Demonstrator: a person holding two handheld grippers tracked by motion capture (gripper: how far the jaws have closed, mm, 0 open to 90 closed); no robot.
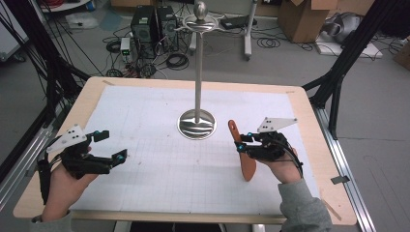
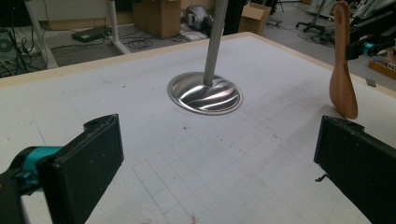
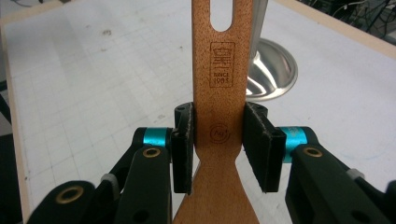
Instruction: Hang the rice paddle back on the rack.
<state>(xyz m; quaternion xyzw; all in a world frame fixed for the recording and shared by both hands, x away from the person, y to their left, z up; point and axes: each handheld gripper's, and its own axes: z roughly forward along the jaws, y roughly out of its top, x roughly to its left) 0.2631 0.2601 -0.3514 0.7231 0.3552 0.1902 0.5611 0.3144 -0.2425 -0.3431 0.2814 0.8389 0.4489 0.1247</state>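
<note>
A person sits at a wooden table (image 1: 309,121) covered with a white gridded mat (image 1: 159,159), holding a two-jaw gripper in each hand.

The right gripper (image 1: 240,143) is near the table's right edge, about halfway between the near and far edges. Its jaws are clamped on the handle of a flat wooden spatula (image 1: 245,159). In the right gripper view, the black pads (image 3: 183,154) press against both narrow sides of the handle, just above where it widens into the blade. The handle has a slot at its end and a stamped mark. In the left gripper view, the spatula (image 2: 342,79) is upright, blade down, its tip at or just above the mat.

The left gripper (image 1: 112,146) is near the table's left edge, well apart from the spatula. Its jaws are wide apart with nothing between them.

A metal stand (image 1: 197,123), a tall pole on a round shiny base, sits near the middle of the table, just left of the spatula.
</note>
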